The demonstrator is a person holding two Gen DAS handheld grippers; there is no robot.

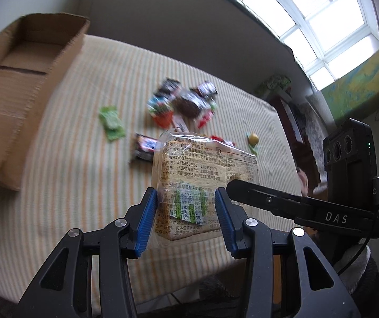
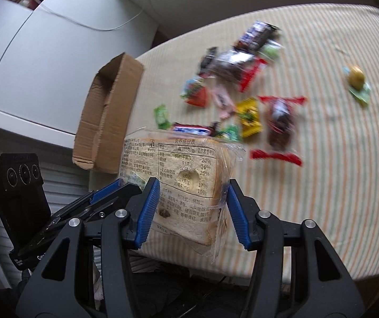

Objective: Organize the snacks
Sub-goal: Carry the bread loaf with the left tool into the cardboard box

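A clear-wrapped pack of sliced bread (image 1: 202,175) with printed label hangs in the air over the near table edge. My left gripper (image 1: 188,212) is shut on its lower part. My right gripper (image 2: 193,206) is shut on the same bread pack (image 2: 184,175) from the other side; its black finger shows in the left wrist view (image 1: 268,198). An open cardboard box (image 1: 22,84) lies empty at the table's left; it also shows in the right wrist view (image 2: 110,111). Several small wrapped snacks (image 1: 184,103) are scattered mid-table, also in the right wrist view (image 2: 242,84).
The table has a striped cloth (image 1: 78,164). A green packet (image 1: 111,123) lies alone left of the pile. A small yellow round sweet (image 2: 356,78) sits apart at the right. White furniture (image 2: 43,61) stands beyond the box. A window (image 1: 321,26) is at the far right.
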